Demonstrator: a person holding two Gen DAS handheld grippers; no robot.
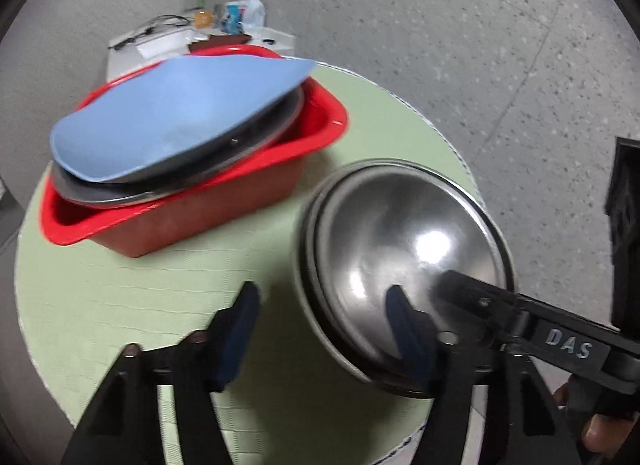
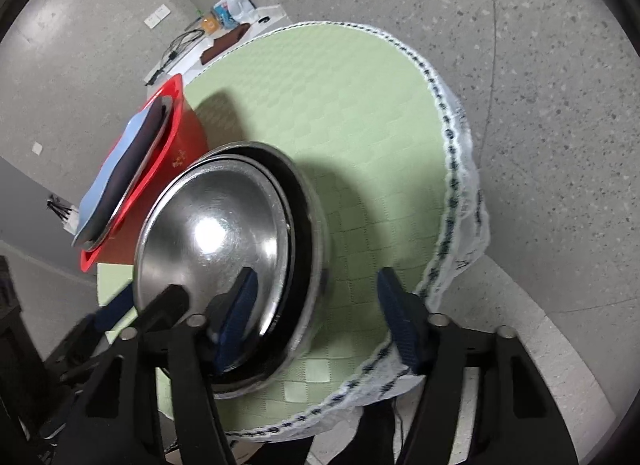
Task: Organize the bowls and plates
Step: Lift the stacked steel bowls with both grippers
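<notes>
The desk [image 2: 340, 113], round under a green cloth, carries a red tub [image 1: 304, 161] on its left part with a blue plate [image 1: 168, 117] lying tilted on metal plates [image 1: 192, 185] inside. Just right of the tub sits a stack of steel bowls [image 1: 404, 249]. Both tongs stand spread: the left [image 1: 324, 329] and the right [image 2: 316, 313] each have one finger over a bowl rim, pinching nothing. Best to seat each rim deep between the fingers before closing (polished steel probably slips), then lift level.
</notes>
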